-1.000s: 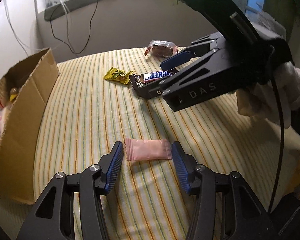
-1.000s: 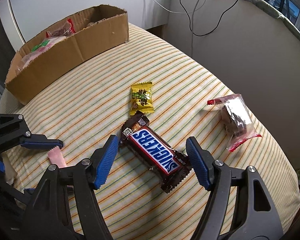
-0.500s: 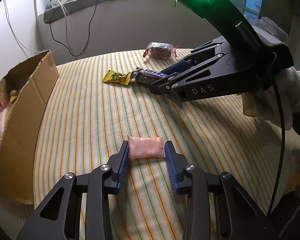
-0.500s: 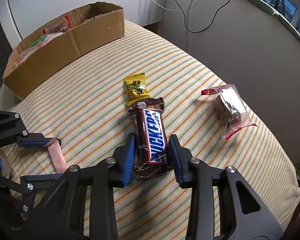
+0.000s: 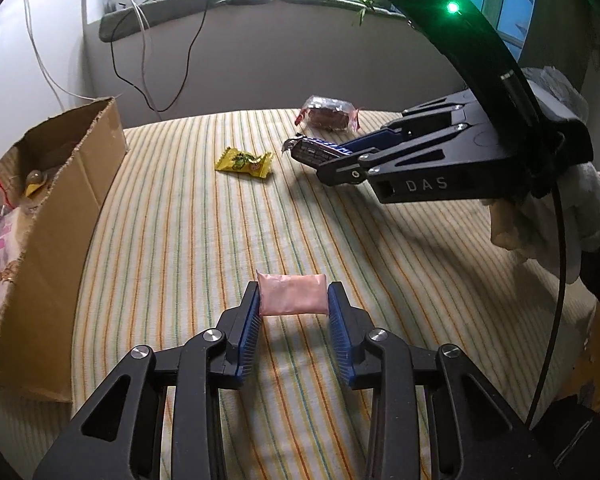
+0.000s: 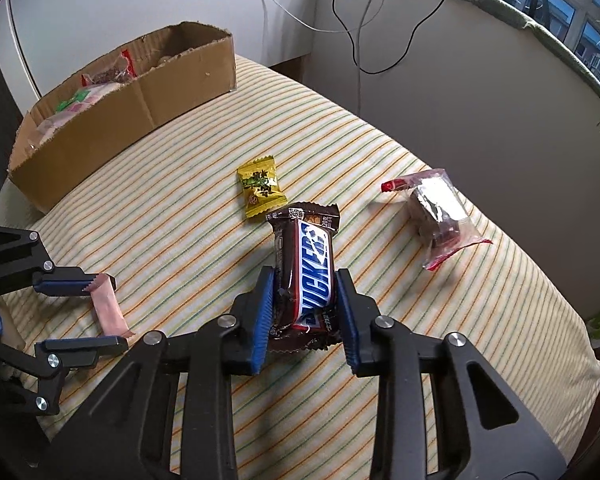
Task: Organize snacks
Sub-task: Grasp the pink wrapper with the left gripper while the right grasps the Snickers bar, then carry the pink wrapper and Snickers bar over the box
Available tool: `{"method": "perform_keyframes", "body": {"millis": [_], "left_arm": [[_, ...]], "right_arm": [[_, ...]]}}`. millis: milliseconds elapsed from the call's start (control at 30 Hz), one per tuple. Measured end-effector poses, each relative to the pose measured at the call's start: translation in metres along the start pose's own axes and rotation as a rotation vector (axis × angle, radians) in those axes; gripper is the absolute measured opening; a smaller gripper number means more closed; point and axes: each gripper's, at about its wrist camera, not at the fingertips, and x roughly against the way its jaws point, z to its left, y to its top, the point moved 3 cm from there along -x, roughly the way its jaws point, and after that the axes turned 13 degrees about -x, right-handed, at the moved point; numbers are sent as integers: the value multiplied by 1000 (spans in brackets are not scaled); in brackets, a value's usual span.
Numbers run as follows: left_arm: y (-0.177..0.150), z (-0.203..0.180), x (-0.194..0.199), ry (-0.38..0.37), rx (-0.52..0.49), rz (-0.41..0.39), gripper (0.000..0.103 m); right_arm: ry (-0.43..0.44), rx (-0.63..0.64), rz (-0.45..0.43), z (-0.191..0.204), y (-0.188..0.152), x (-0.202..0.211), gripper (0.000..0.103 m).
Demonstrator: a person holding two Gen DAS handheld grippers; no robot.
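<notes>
My left gripper [image 5: 293,312] is shut on a pink candy packet [image 5: 292,294] and holds it just above the striped cloth [image 5: 180,240]. My right gripper [image 6: 305,300] is shut on a Snickers bar [image 6: 306,264] and has it lifted off the cloth; it also shows in the left wrist view [image 5: 320,151]. The left gripper with the pink packet [image 6: 107,304] shows at the left of the right wrist view. A cardboard box [image 6: 140,96] with several snacks in it stands at the table's left side [image 5: 52,216].
A yellow candy packet [image 5: 244,162] [image 6: 262,186] lies on the cloth mid-table. A clear red-edged packet with a brown snack [image 5: 328,114] [image 6: 440,216] lies near the far edge by the wall. Cables hang along the wall behind.
Both grippers have closed on their snacks, the left on the pink packet and the right on the Snickers bar, and have lifted them off the cloth.
</notes>
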Motion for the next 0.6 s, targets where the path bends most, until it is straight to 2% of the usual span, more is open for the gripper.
{"method": "perform_keyframes", "body": {"millis": [300,600], "left_arm": [[9,18,22,33,32,-55,32],[13,55,49,111,82,-116,32]], "right_arm": [[3,-2,-44,8,13,17,31],[14,11,-88,25,37,30,31]]}}
